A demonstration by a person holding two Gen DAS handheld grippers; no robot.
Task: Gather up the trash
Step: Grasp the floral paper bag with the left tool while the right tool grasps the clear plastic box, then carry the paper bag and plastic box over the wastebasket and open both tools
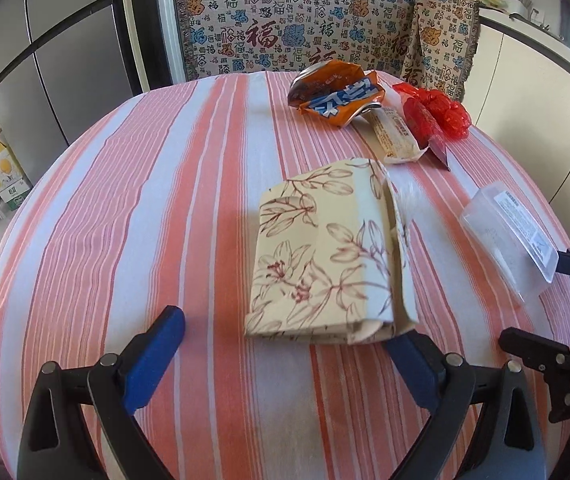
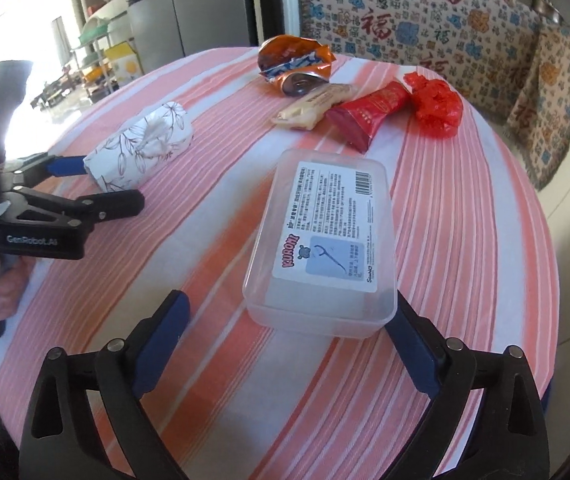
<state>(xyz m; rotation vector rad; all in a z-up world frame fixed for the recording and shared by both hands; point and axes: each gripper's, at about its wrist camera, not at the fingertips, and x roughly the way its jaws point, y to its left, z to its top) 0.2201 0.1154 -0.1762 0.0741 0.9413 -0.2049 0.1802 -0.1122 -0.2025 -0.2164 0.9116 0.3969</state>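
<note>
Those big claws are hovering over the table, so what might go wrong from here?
The open right gripper sits off-centre on the clear plastic box with a printed label, so closing may shove it aside. The small beige wrapper lies touching the crumpled orange snack bag and red foil packet; grabbing one could drag its neighbours.

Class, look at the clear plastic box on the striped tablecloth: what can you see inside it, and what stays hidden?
The clear plastic box looks frosted and shows only a pale interior. A printed label covers much of the upper face, so any contents beneath cannot be seen. The striped tablecloth lies under it.
</note>
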